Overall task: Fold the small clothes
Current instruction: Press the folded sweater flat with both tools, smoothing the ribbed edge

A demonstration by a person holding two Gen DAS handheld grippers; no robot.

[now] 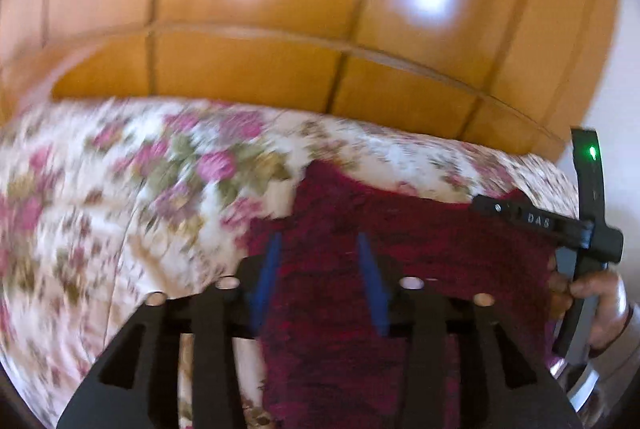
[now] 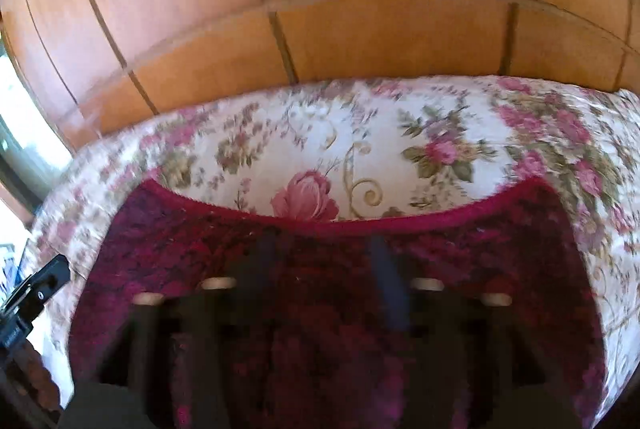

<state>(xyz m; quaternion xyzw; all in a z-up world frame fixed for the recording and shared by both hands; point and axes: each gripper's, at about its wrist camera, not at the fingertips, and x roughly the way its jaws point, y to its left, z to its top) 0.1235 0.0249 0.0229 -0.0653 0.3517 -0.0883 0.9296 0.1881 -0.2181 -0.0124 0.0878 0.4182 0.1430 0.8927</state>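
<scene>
A dark red knitted garment (image 1: 400,249) lies spread on a floral bedspread (image 1: 120,209). My left gripper (image 1: 320,249) is open, its blue fingers (image 1: 272,269) apart over the garment's left part, holding nothing. In the right wrist view the garment (image 2: 320,309) fills the lower frame, its far hem curving across the bedspread (image 2: 360,133). My right gripper (image 2: 324,253) is open above the garment, its dark fingers (image 2: 384,269) blurred and apart. The right gripper's body (image 1: 560,225) shows at the right edge of the left view, held by a hand.
An orange wooden headboard or wardrobe (image 1: 280,29) rises behind the bed, also in the right view (image 2: 320,9). The left gripper's body (image 2: 36,289) shows at the left edge of the right view. A bright window (image 2: 16,117) is at far left.
</scene>
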